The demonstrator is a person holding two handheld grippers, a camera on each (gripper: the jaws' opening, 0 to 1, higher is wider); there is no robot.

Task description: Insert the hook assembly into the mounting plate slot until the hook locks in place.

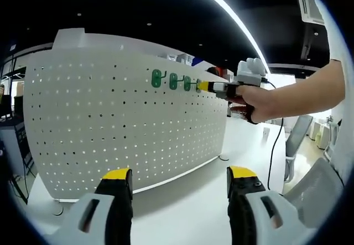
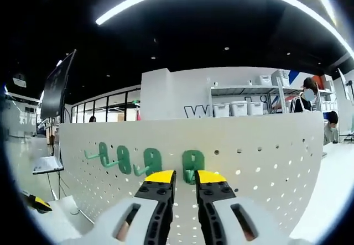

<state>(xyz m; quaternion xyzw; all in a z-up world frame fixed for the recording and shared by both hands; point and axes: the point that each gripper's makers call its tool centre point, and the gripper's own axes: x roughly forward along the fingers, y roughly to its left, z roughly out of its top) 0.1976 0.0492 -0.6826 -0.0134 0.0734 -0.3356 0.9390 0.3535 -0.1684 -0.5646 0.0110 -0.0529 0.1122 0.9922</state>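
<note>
A white pegboard mounting plate stands upright on the table. Several green hooks hang in a row near its top edge. In the right gripper view the rightmost green hook sits against the board, right at my right gripper, whose jaws are nearly together around the hook's lower part. In the left gripper view a hand holds that right gripper with its yellow tips at the same hook. My left gripper hangs open and empty, low in front of the board.
The board rests on a white table. A black cable hangs from the right gripper, with an office chair beyond. Behind the board stand shelves with white bins and two people.
</note>
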